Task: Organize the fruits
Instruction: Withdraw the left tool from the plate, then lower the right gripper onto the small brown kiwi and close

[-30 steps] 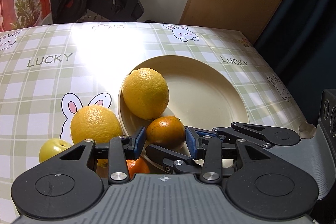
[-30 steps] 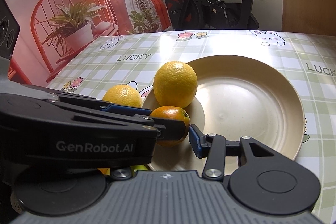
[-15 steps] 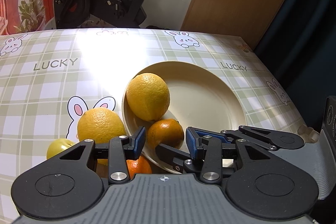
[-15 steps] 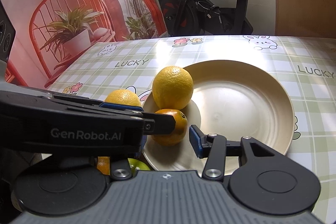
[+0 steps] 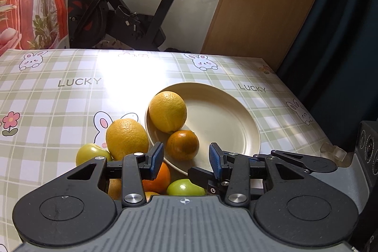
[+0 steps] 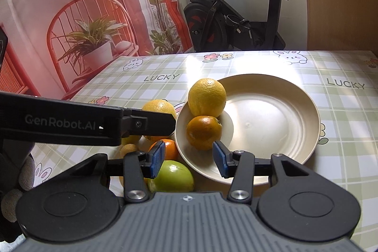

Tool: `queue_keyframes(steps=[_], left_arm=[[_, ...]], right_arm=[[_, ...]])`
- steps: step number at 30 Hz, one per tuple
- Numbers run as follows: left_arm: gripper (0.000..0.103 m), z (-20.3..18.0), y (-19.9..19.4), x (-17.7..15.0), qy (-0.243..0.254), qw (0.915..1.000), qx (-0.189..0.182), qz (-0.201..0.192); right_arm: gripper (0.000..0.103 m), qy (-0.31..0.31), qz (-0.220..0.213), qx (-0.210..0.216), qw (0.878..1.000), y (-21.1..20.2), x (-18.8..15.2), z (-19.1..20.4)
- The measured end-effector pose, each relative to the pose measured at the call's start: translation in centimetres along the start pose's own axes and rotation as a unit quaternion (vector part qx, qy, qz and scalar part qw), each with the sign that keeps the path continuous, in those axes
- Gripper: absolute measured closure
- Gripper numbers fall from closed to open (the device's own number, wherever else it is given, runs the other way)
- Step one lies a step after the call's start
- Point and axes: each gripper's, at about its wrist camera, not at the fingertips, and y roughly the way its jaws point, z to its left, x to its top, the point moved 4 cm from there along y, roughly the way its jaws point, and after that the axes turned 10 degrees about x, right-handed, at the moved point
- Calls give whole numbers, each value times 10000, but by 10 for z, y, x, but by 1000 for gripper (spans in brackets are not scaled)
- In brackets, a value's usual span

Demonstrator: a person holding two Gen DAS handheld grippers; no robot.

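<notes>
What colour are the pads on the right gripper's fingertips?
Blue. The pads show best in the right wrist view, on black fingers; the right gripper stands open.

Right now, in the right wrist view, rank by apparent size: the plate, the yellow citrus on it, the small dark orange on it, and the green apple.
1. plate
2. yellow citrus
3. Unsure: green apple and small dark orange look alike; the apple is nearer and partly hidden by the tool.
</notes>
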Motion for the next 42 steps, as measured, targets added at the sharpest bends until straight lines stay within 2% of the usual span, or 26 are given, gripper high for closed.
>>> queue_keyframes(steps=[4,15,28,32,42], left_arm=[[59,4,-12,-8,-60,9999,66,-66],[59,29,-30,-38,-414,9989,194,101],[59,29,-31,-58,-550,9982,162,178],[59,26,-28,-64,-565,9979,98,288],[59,34,-22,-67,-780,9962,136,377]], right_arm=[[55,-44,-41,67,10000,-7,-5,7],[55,-87,-26,120,9999,-22,-21,17],[55,-221,367,190,9989,-19,-47,23],[55,-268,415,83,9987,-19,-49,21],[55,-439,534,161,9975,-15,-53,29]])
